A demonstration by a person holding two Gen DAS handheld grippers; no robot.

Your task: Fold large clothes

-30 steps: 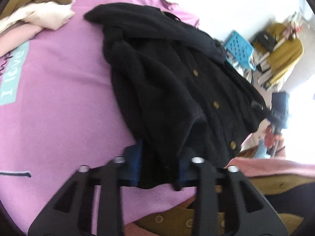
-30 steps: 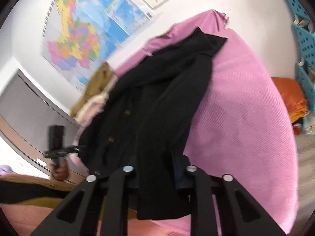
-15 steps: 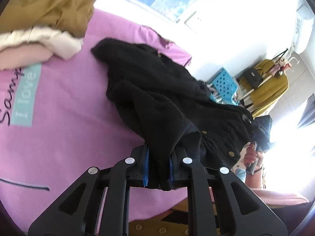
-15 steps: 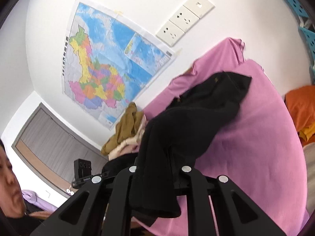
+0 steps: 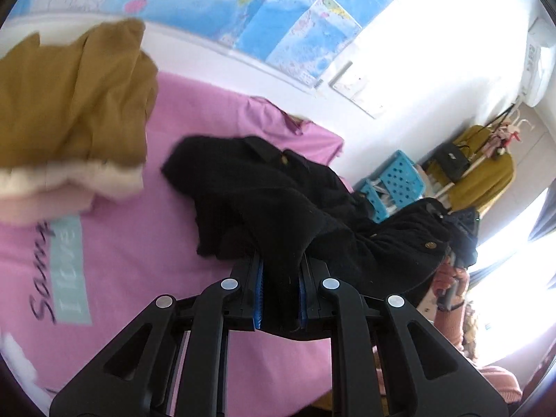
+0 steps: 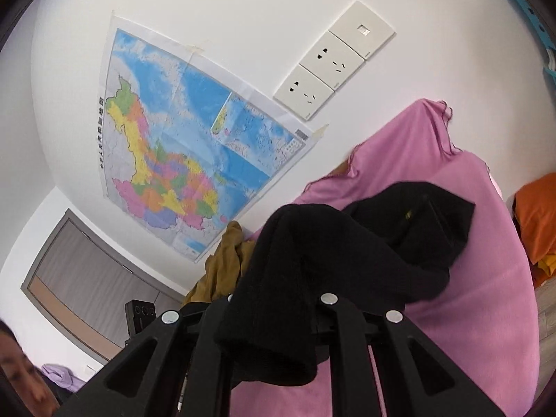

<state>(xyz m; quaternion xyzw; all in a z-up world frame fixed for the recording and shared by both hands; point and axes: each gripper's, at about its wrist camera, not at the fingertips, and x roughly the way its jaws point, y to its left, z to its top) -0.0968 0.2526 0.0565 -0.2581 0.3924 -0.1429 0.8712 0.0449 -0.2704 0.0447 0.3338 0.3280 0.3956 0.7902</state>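
Holding the fuzzy black buttoned coat (image 5: 278,201) pinched in both your left gripper (image 5: 280,288) and right gripper (image 6: 274,316), you're mid-fold; nothing's laid flat on the pink blanket (image 5: 139,260) yet.

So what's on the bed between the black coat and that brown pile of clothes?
Nothing: just bare pink blanket lies between the black coat and the brown pile of clothes. The left wrist view shows this.

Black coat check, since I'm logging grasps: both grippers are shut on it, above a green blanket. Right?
Not quite: the blanket is pink, as the left wrist view shows. Both the left gripper and right gripper are shut on the black coat.
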